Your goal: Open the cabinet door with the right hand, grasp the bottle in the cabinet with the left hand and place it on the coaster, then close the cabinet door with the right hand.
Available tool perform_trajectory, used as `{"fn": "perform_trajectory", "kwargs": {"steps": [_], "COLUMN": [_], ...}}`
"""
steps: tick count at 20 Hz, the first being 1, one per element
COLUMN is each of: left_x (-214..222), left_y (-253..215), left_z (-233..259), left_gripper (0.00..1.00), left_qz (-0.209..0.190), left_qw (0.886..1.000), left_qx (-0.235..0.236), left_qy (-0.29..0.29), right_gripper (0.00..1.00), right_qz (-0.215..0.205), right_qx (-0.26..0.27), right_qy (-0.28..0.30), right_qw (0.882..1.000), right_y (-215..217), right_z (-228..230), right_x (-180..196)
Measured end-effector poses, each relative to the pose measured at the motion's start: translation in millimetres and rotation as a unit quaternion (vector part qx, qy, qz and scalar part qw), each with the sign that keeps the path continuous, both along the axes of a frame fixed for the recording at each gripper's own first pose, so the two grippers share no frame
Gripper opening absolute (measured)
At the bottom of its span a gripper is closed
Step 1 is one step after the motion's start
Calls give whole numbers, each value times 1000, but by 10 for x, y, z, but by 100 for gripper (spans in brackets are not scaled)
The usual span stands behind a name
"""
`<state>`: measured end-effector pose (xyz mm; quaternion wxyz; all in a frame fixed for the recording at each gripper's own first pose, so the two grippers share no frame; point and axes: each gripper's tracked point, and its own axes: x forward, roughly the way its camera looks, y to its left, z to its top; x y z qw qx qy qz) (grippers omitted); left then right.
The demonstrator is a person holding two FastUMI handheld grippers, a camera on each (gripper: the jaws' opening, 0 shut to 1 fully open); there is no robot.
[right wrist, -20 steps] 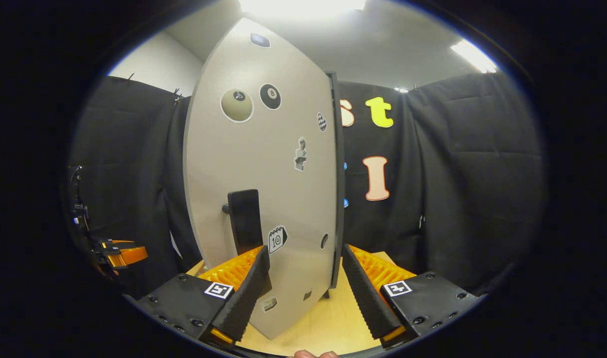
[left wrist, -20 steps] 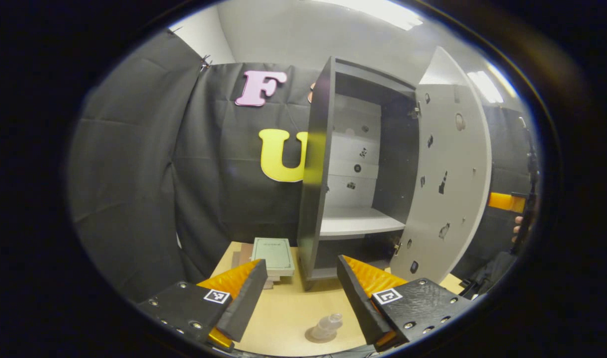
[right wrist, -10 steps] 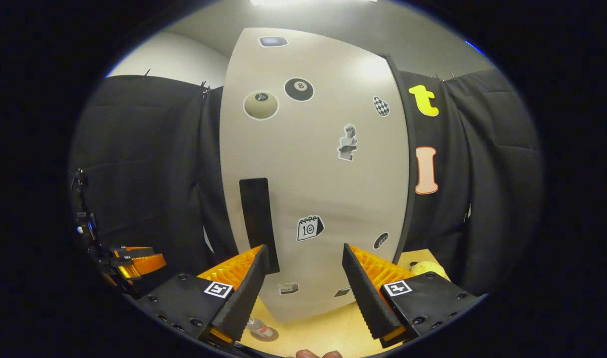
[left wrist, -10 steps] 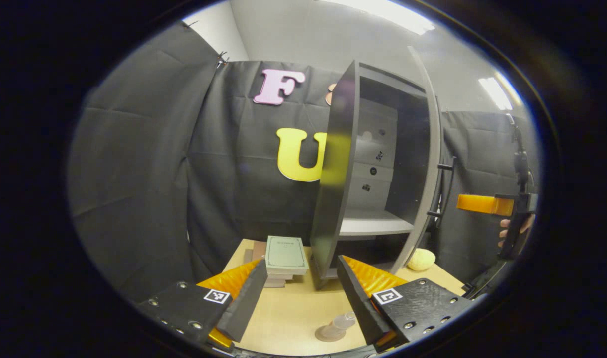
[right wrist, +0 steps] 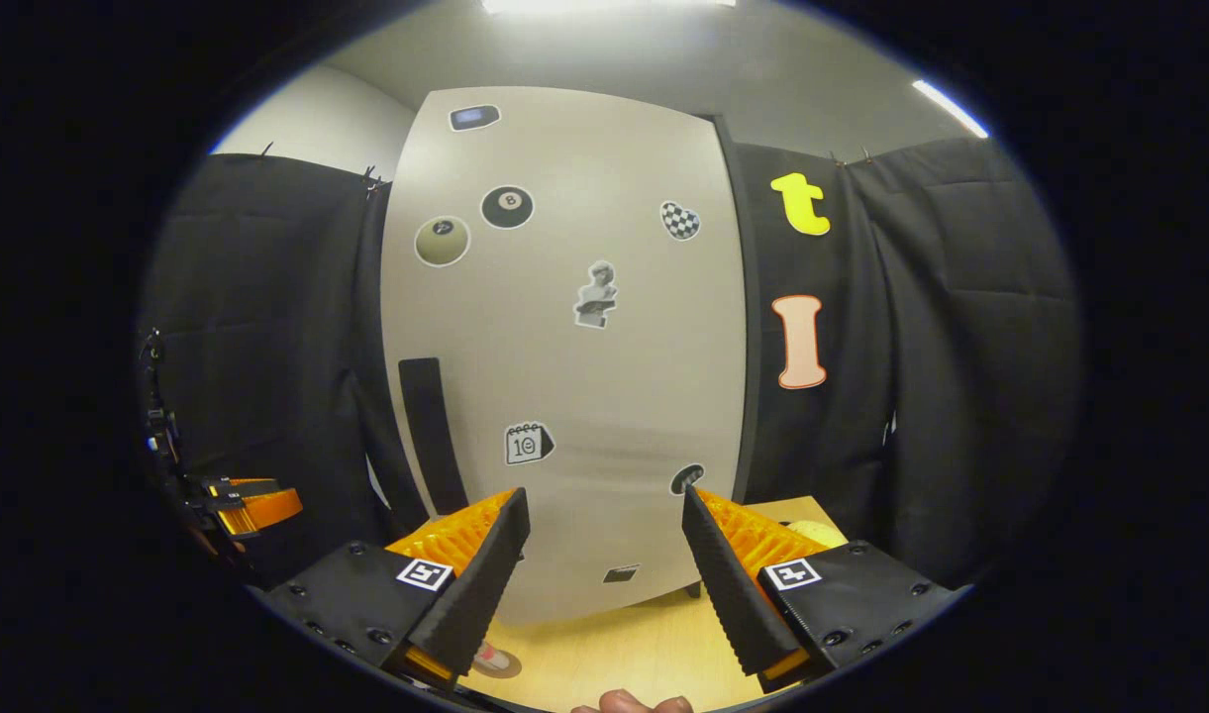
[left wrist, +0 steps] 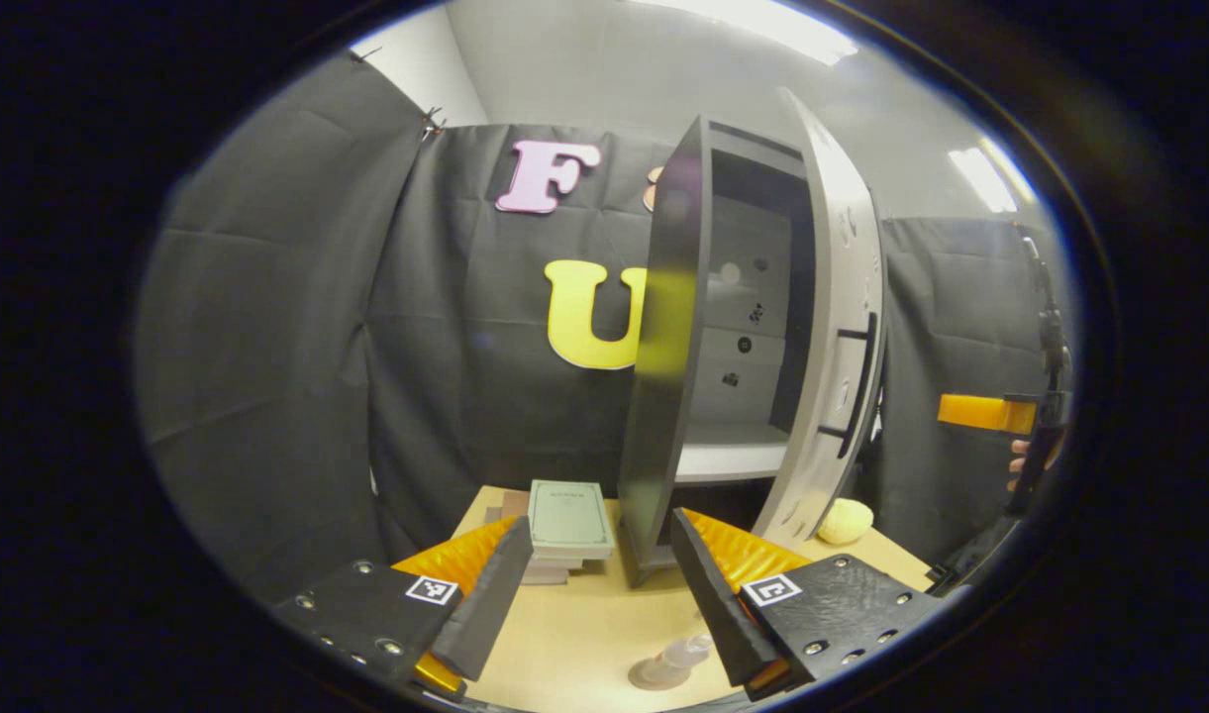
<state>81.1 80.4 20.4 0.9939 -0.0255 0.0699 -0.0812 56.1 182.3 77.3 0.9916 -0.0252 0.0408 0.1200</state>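
left gripper (left wrist: 592, 584): jaws wide, nothing between them, hovering over the table (left wrist: 574, 634), pointed at the cabinet (left wrist: 663, 376)
right gripper (right wrist: 604, 564): jaws wide, holding nothing, facing the door's outer face; also seen far right in left gripper view with a hand on it
cabinet door (right wrist: 564, 347): nearly shut in right gripper view; left gripper view shows it ajar, narrow gap, interior and shelf (left wrist: 728, 458) visible through it
door handle (right wrist: 431, 436): dark vertical bar, left side of the door, not touched by either finger
bottle (left wrist: 685, 652): clear, standing on the coaster (left wrist: 655, 675) on the table, close in front of the left gripper's right finger; tilt is hard to judge through the fisheye
books (left wrist: 566, 520): small stack on the table, left of the cabinet
yellow ball-like item (left wrist: 847, 520): on the table, right of the cabinet base
stickers: several scattered on the door face
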Motion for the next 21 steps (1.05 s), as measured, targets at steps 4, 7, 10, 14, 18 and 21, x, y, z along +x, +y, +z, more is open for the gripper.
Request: {"fn": "perform_trajectory", "kwargs": {"steps": [4, 7, 10, 14, 18, 21], "left_x": [80, 91, 67, -44, -61, -30], "left_y": [-242, -404, -539, -786, -961, -1106], "left_z": [182, 292, 413, 375, 456, 572], "left_gripper": [86, 86, 86, 88, 86, 86], "left_qz": [0, 11, 26, 29, 43, 50], "left_qw": [1000, 1000, 999, 999, 998, 998], "left_qx": [0, -11, -7, -6, 17, -8], "left_qy": [-15, -21, -27, -20, -31, -48], "right_gripper": [95, 95, 95, 98, 98, 98], "right_qz": [-9, -7, -2, 15, 27, 42], "right_qx": [3, 10, 24, 35, 40, 35], "right_qy": [-18, -24, -25, -30, -47, -42], "right_qw": [1000, 1000, 999, 999, 998, 998], "right_y": [-321, -551, -786, -999, -1185, -1301], "right_z": [151, 207, 265, 364, 496, 440], "right_x": [2, 28, 29, 135, 157, 152]}}
